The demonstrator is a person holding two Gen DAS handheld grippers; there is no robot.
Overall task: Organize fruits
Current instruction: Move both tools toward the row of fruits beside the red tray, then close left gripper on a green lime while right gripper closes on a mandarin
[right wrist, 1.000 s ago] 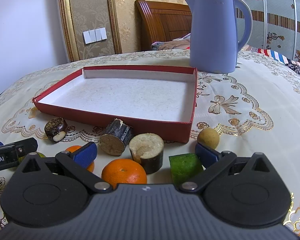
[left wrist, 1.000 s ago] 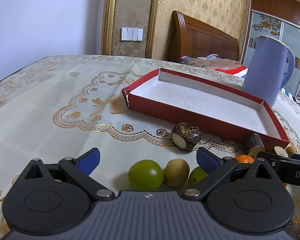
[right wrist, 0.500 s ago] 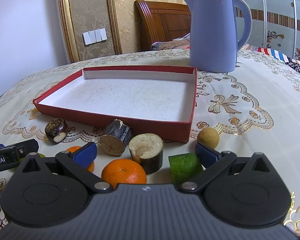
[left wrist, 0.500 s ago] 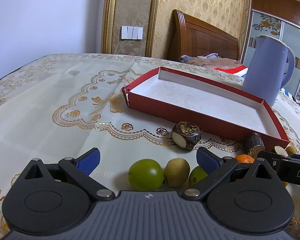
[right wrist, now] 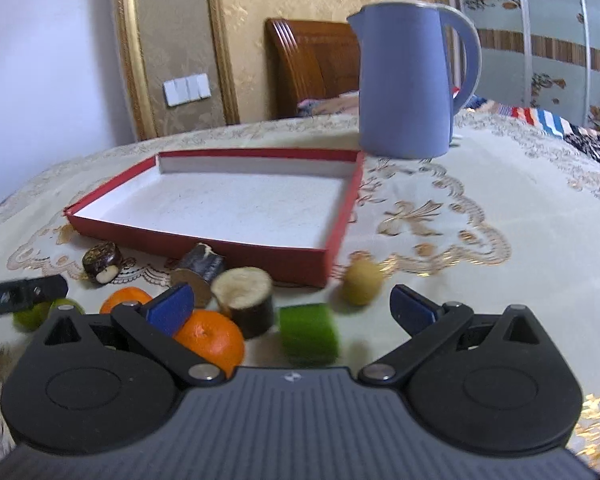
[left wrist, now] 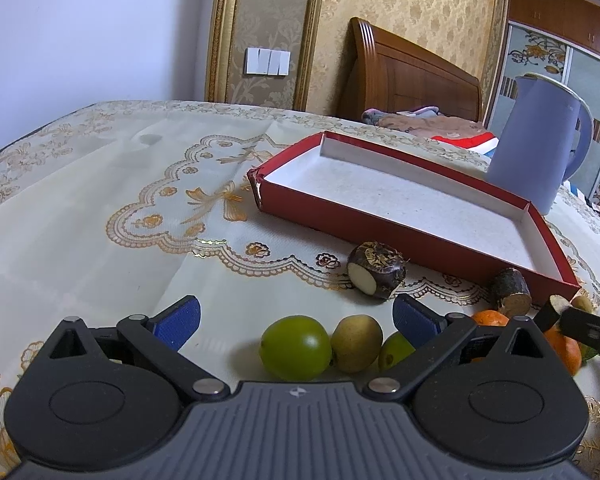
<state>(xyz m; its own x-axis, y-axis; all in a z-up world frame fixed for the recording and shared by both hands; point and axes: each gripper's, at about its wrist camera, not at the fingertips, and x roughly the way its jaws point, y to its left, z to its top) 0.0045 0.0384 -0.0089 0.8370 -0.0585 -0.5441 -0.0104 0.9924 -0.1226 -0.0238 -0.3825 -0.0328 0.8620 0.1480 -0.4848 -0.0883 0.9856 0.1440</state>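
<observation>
A shallow red box (left wrist: pixel 428 236) (right wrist: pixel 342 220) with a white floor lies empty on the cloth. In the left wrist view my left gripper (left wrist: pixel 296 314) is open just behind a green fruit (left wrist: pixel 295 347), a brownish-yellow fruit (left wrist: pixel 357 343) and a partly hidden green one (left wrist: pixel 392 354); a dark cut piece (left wrist: pixel 376 275) lies ahead. My right gripper (right wrist: pixel 292 306) is open over a green block (right wrist: pixel 308 334), beside an orange (right wrist: pixel 212 340), a pale-topped stump (right wrist: pixel 246 300), a dark stump (right wrist: pixel 200 270) and a small yellow fruit (right wrist: pixel 362 282).
A tall blue kettle (right wrist: pixel 410 80) (left wrist: pixel 534 140) stands behind the box's right corner. A second orange (right wrist: pixel 122 300) and a green fruit (right wrist: pixel 32 314) lie at the left near the other gripper's finger (right wrist: pixel 20 294). A wooden headboard (left wrist: pixel 404 72) rises beyond the table.
The right wrist view has shifted and blurred: my right gripper has moved right and forward, so the green block sits between its fingers. The left gripper has barely moved.
</observation>
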